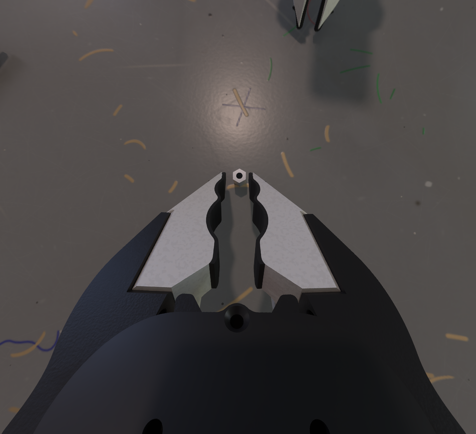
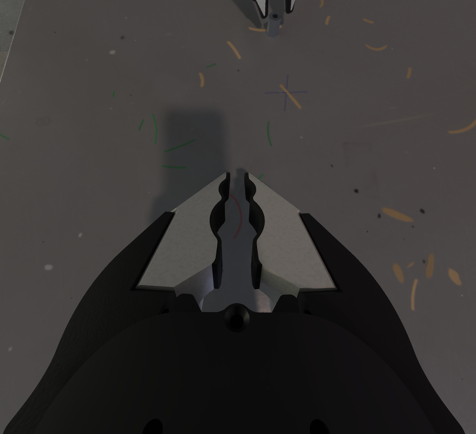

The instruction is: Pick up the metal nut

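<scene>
The metal nut (image 1: 239, 177) is a small silver hexagonal piece with a dark hole, standing upright on the grey table. My left gripper (image 1: 237, 176) is open, with its fingertips on either side of the nut and a thin gap on each side. In the right wrist view the nut (image 2: 273, 24) looks tall and stands on the table between the left gripper's (image 2: 276, 13) tips. My right gripper (image 2: 237, 175) is empty, its jaws a narrow gap apart, low over the table. It also shows in the left wrist view (image 1: 307, 27) at the far right.
The grey table (image 1: 103, 215) carries orange, green and blue marks and a thin pencilled cross (image 1: 243, 107) between the two grippers. A dark object (image 1: 2, 58) sits at the left border. The table's edge (image 2: 15, 22) runs along the far left of the right wrist view.
</scene>
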Available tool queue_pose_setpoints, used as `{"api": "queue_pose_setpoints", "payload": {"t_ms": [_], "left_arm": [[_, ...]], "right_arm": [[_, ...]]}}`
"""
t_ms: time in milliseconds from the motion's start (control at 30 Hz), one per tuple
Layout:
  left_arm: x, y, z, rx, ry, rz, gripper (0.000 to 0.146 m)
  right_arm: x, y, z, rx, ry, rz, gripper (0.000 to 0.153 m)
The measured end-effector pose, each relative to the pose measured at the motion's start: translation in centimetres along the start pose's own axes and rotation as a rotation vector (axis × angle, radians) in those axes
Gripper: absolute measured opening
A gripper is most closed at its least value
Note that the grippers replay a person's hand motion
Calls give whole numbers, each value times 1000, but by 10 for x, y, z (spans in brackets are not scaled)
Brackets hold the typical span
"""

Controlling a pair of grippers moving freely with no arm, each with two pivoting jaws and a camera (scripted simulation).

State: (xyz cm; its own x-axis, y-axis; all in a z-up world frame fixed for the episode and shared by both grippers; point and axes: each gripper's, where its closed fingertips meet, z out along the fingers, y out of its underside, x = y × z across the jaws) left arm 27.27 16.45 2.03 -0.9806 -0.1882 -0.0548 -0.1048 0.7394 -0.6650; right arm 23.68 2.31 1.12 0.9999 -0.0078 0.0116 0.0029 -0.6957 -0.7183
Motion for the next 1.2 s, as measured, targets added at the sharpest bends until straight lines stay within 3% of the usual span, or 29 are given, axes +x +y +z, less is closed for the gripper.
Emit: {"api": "queue_pose_setpoints", "payload": {"t_ms": [300, 567, 833, 1200], "left_arm": [[1, 1, 11, -20, -2, 20, 10], [37, -71, 20, 287, 66, 37, 10], [61, -110, 92, 128, 24, 168, 10], [50, -107, 87, 121, -28, 174, 10]], "right_arm": [[0, 0, 0, -3, 14, -7, 11], [6, -5, -7, 37, 35, 13, 12], [17, 23, -18, -92, 86, 54, 17], [13, 18, -14, -74, 84, 33, 16]]}}
